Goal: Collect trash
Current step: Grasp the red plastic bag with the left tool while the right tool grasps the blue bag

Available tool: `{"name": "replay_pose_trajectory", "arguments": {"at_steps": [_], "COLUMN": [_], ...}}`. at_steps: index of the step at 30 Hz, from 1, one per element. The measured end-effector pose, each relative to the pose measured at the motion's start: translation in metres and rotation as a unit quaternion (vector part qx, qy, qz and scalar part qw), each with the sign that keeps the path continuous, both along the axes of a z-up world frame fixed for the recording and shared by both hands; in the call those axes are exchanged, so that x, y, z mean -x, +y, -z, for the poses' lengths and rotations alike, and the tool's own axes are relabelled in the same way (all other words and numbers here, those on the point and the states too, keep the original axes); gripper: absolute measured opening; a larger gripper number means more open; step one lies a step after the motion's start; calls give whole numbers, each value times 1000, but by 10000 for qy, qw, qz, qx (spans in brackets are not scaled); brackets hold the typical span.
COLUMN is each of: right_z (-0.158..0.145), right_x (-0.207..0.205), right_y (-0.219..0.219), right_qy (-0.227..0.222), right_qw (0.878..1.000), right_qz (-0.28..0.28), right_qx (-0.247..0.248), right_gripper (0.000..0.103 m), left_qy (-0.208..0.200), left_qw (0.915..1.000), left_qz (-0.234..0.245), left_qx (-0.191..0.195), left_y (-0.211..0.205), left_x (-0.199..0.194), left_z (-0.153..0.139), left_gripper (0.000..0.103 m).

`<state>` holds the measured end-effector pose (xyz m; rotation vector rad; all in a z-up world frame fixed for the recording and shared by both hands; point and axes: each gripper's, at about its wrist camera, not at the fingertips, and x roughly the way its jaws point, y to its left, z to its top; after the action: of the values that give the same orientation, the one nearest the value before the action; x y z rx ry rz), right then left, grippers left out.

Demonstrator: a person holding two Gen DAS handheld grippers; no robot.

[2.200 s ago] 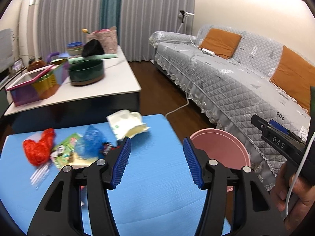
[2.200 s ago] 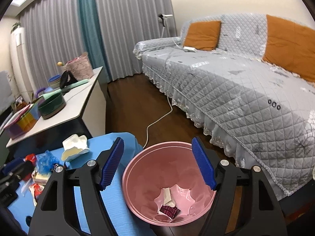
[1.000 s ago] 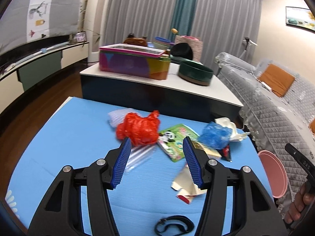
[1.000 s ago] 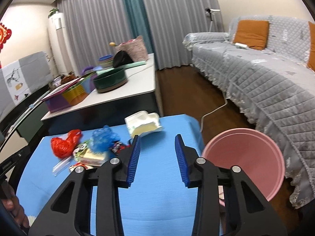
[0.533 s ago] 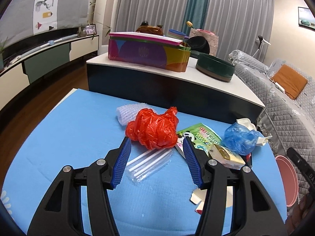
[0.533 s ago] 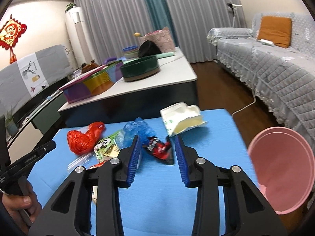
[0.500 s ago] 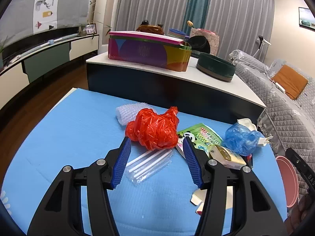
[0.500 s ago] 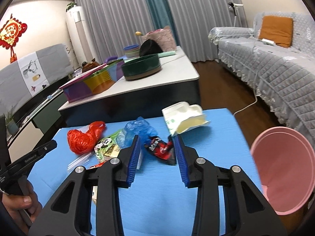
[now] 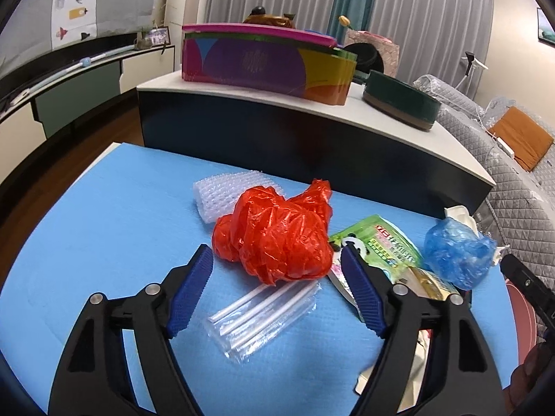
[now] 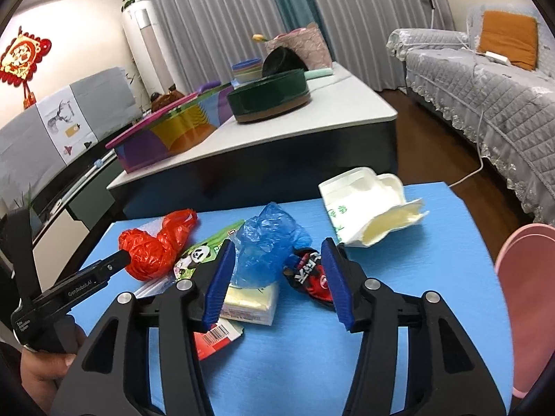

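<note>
Trash lies on a blue-covered table (image 9: 104,225). My left gripper (image 9: 276,259) hovers low over it, jaws opening, with a crumpled red plastic bag (image 9: 277,232) just ahead between its fingertips, untouched. A clear straw packet (image 9: 263,312) lies under the jaws. My right gripper (image 10: 277,247) is also opening. A blue plastic bag (image 10: 267,242) and a black-red wrapper (image 10: 310,277) sit between its tips, and neither pad presses them. A white paper bag (image 10: 364,208) lies beyond. The pink bin (image 10: 527,294) stands at the table's right edge.
Bubble wrap (image 9: 225,194), a green panda packet (image 9: 381,242), a pale tissue pack (image 10: 249,298) and a barcoded carton (image 10: 215,339) also lie here. Behind stands a white coffee table (image 10: 347,104) with a colourful box and a green bowl. A grey sofa (image 10: 485,79) is at the right.
Both grippers have come forward and lower toward the trash pile, which now looks larger. The jaws of both stand wider apart than half a second ago.
</note>
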<state>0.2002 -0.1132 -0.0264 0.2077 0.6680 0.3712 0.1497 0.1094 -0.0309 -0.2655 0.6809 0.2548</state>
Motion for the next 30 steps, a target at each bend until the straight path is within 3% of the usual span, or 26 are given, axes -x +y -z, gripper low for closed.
{"name": "replay_pose_trajectory", "arguments": {"at_steps": [8,10,12,14,15,20,30], "right_z": [14,15,16,17,17,11,-18], "right_x": [-14,-15,-16,-16,-15,-10,13], "right_y": [11,13,15,18,20,23,21], "right_qy": [226,245,263,270,268,157,-280], "right_qw": [9997,9996,9995,9993,9992,9989,9982], "right_qz": [-76,-101,-156,-241,-282,-401,-451], "right_qx": [39,55,78,106,125,180,266], "right_gripper": [52,47,35,25,18,4,2], "left_qy": [108,162,236,285,344,304,-38], "left_qw": [9999,9998,9997,9996,9994,9995,9996], "left_qz": [-6,-13,-18,-7,18,89,268], "left_qx": [75,86,56,62,79,50,-119], "left_y": [3,3,2,3,3,0,-15], "left_x": [-19,-22,-24,-25,-26,-22,-3], "left_z": [9,11,13,14,16,11,-14], "left_gripper": [74,74,74,55,53,42,39]}}
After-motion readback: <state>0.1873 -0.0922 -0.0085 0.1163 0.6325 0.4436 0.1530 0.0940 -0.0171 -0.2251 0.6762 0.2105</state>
